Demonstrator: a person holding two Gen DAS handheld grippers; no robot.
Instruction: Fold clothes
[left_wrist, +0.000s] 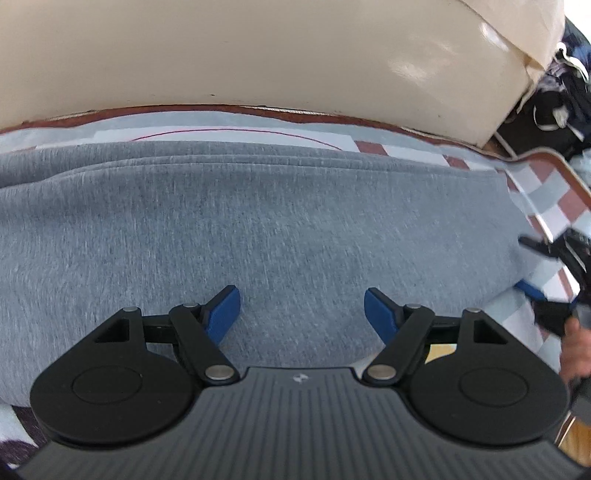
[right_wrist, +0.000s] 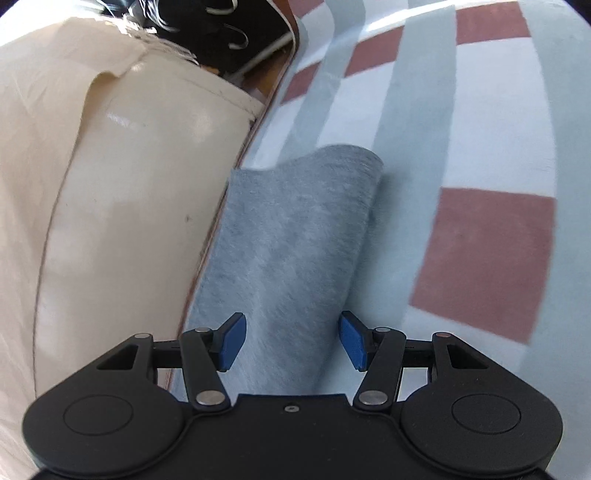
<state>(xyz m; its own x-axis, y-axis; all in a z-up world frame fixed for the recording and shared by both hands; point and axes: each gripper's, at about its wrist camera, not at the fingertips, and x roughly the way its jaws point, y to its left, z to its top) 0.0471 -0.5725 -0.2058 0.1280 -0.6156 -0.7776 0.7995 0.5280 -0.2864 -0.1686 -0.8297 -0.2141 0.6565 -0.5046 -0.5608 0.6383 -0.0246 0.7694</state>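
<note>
A grey knit garment (left_wrist: 258, 229) is lying flat on a checked cover (right_wrist: 480, 147) of pale blue, white and brick-red squares, with its far edge running along just short of the cover's far edge, where a cream padded headboard (left_wrist: 258, 55) is rising. Several stacked layers are showing as parallel ridges along that far edge of the garment. In the right wrist view the garment's end is curling up into a soft rounded fold (right_wrist: 354, 162), lying close beside the cover's edge next to the cream padding.

The left gripper (left_wrist: 302, 314) is hovering over the middle of the garment, its blue pads (left_wrist: 223, 314) standing wide apart with only cloth showing below them and nothing pinched between them. The right gripper (right_wrist: 291, 339) is pointing along the garment's end strip, its blue pads also standing apart and gripping nothing; whether they are touching the cloth cannot be told. In the left wrist view the right gripper is appearing at the garment's right-hand end, with part of a hand (left_wrist: 576, 347) behind it.

Past the cover's far corner, a dark heap of things with white cords (right_wrist: 221, 33) is lying, too blurred to identify.
</note>
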